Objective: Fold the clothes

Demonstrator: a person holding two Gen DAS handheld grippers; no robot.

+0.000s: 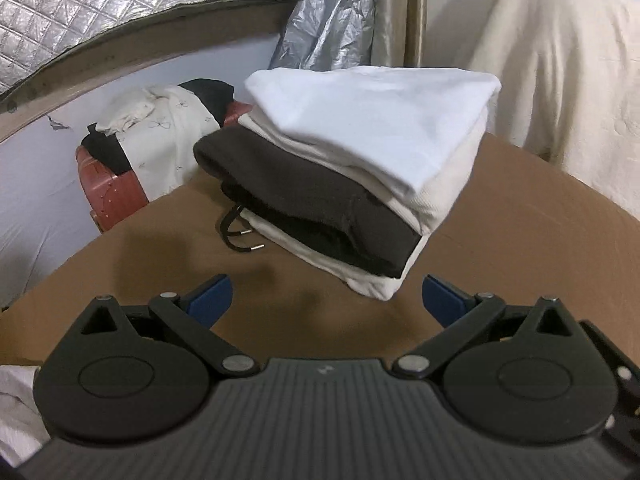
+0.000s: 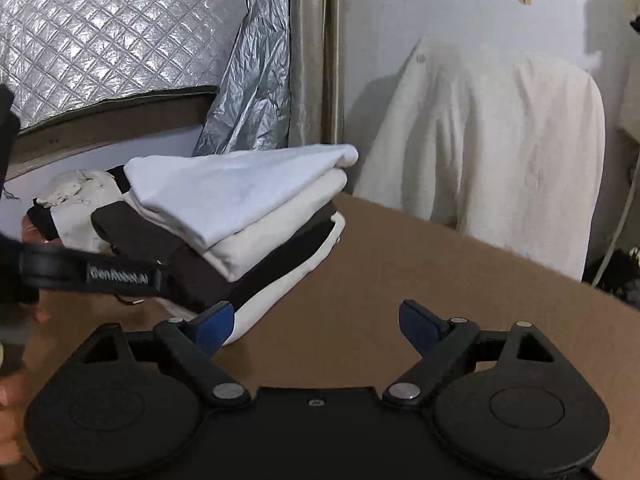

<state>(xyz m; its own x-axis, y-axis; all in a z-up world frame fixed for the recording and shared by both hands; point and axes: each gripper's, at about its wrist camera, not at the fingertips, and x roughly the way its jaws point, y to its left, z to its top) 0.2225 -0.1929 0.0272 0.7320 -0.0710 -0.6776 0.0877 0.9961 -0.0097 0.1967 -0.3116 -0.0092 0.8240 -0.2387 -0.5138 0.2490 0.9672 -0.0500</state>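
left tool (image 1: pixel 326 294) wide open, empty; right tool (image 2: pixel 316 322) wide open, empty; folded stack (image 1: pixel 352 168) ahead

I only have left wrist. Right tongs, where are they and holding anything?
Observer: Right tongs are open and empty, over the brown tabletop, their left finger next to the corner of the folded stack.
Operator: Can the right cam see my left unit?
Observer: Yes, a black part of it, labelled GenRobot.AI, crosses in front of the stack's left side.
Operator: Anything right of the table I can't see?
Observer: Past the white draped cloth a pale cord hangs down beside a dark jumble at the frame's edge.
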